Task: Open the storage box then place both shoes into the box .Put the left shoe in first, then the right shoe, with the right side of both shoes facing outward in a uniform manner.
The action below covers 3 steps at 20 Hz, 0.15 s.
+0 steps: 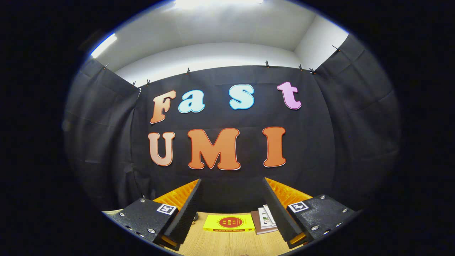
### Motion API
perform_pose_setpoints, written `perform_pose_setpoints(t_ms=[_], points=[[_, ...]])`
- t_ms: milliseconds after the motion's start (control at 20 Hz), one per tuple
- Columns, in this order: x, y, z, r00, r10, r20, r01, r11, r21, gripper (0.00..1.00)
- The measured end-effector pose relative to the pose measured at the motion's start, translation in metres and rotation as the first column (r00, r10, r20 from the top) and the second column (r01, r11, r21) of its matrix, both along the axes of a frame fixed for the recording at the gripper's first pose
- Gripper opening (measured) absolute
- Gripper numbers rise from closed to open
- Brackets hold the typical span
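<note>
My gripper (233,185) is held high above the table and stands open, with a wide gap and nothing between the fingers. Its two black ridged pads (188,209) sit on orange finger bodies, each carrying a small square marker. The fingers point at the booth's black wall.
Below and between the fingers lies a wooden tabletop (227,243). A yellow book (229,223) lies flat at its far edge. A small stack of books (263,220) rests just right of it, partly behind the right finger.
</note>
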<state>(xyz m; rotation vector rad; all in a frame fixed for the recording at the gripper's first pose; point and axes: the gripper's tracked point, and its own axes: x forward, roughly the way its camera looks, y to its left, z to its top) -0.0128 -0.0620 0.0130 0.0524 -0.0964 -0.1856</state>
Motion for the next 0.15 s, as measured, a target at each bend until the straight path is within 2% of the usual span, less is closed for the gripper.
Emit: perform_pose_setpoints(t_ms=[150], points=[[0.0037,-0.0063,0.0032,1.000,-0.010,0.001,0.010,1.000,-0.010,0.98]])
